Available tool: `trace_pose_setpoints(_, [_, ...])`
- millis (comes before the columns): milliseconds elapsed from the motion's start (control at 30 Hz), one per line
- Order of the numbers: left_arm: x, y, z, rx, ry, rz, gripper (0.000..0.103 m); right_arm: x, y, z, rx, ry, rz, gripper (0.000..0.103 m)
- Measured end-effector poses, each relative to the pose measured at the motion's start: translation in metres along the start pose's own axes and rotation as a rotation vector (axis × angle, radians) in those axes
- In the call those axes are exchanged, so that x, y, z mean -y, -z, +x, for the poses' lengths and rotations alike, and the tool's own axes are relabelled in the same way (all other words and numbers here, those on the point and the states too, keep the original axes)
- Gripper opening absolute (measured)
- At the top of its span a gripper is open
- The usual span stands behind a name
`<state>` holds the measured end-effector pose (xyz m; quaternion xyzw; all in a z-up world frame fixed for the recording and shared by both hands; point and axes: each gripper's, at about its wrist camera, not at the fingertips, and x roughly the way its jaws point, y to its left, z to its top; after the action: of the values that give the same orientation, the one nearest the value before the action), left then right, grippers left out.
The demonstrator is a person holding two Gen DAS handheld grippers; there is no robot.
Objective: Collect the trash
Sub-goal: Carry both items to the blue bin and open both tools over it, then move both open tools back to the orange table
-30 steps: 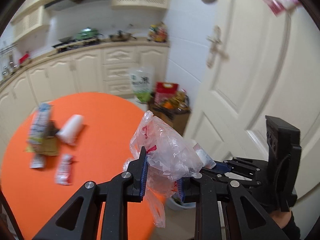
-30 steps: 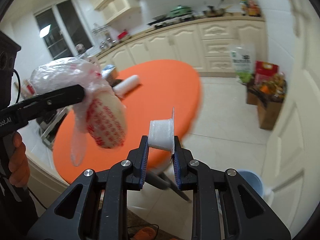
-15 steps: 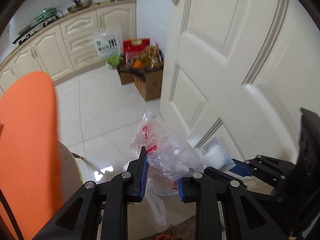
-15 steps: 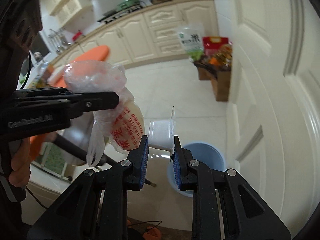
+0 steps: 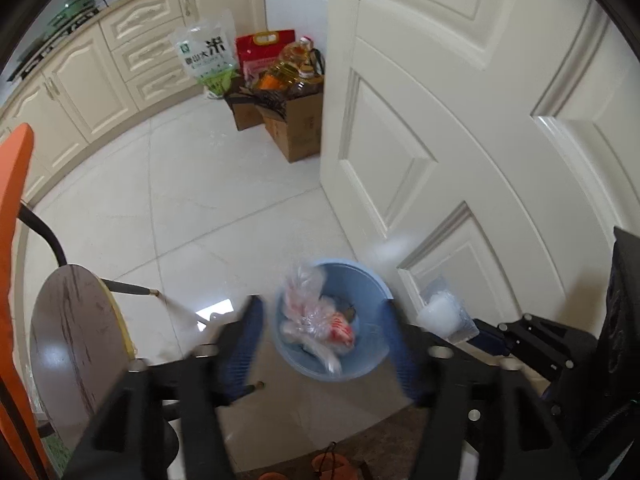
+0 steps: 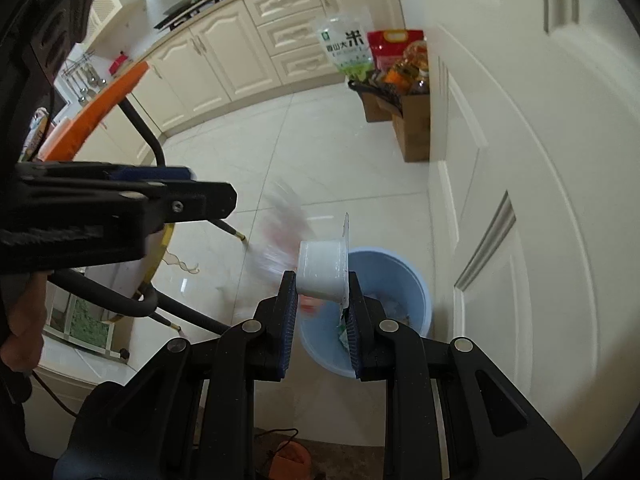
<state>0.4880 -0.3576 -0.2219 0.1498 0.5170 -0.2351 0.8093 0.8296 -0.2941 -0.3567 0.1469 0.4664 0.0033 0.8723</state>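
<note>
Holding both grippers above the blue bin [image 5: 380, 288], you had just spread the left gripper [image 5: 324, 344] jaws so the plastic bag [image 5: 316, 316] dropped free toward it. Your right gripper [image 6: 322, 312] jaws pinched the white cup [image 6: 322, 268], waiting over the bin's near edge.

1. Blue bin [image 5: 372, 356]: 1, on the floor beside the door [image 5: 500, 128].
2. Crumpled clear plastic bag [image 5: 316, 316]: 1, over the bin mouth, blurred.
3. White plastic cup [image 6: 322, 270]: 1.
4. Tools: 2, left tool [image 5: 324, 344] and right tool [image 6: 322, 312].
5. Cardboard boxes [image 5: 296, 124]: 2, on the floor by the door edge.
6. Upright printed bags: 2, one white-green [image 5: 206, 56], one red [image 5: 262, 50].
7. Stool [image 5: 76, 340]: 1.
</note>
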Motion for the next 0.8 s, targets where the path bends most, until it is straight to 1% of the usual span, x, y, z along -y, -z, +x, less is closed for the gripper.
trace_pose_setpoints(200, [0.002, 0.004, 0.0, 0.022, -0.029, -0.007, 0.062, 0.001, 0.003, 0.008, -0.011, -0.009, 0.01, 0.022])
trace_pose_setpoints(333, [-0.002, 0.021, -0.019, 0.058, -0.065, -0.01, 0.062, -0.002, -0.001, 0.014, -0.011, -0.006, 0.011, 0.022])
trace_pose_setpoints(433, [-0.003, 0.03, -0.033, 0.085, -0.078, -0.006, 0.063, -0.003, -0.007, 0.018, 0.002, 0.002, 0.016, 0.024])
trace_pose_setpoints(533, [-0.006, 0.041, -0.05, 0.107, -0.078, -0.016, 0.063, -0.003, -0.016, 0.023, 0.014, 0.012, 0.047, 0.032])
trace_pose_setpoints(567, [-0.008, 0.044, -0.055, 0.115, -0.08, -0.018, 0.063, -0.003, -0.019, 0.022, 0.019, 0.016, 0.057, 0.037])
trace_pose_setpoints(667, [-0.013, 0.057, -0.077, 0.147, -0.087, -0.026, 0.063, -0.01, -0.025, 0.012, 0.046, 0.024, 0.059, 0.042])
trace_pose_setpoints(700, [-0.014, 0.061, -0.086, 0.156, -0.086, -0.032, 0.063, -0.014, -0.026, 0.006, 0.056, 0.026, 0.059, 0.048])
trace_pose_setpoints(800, [-0.02, 0.075, -0.11, 0.193, -0.077, -0.049, 0.063, -0.031, -0.026, -0.016, 0.081, 0.013, 0.041, 0.061])
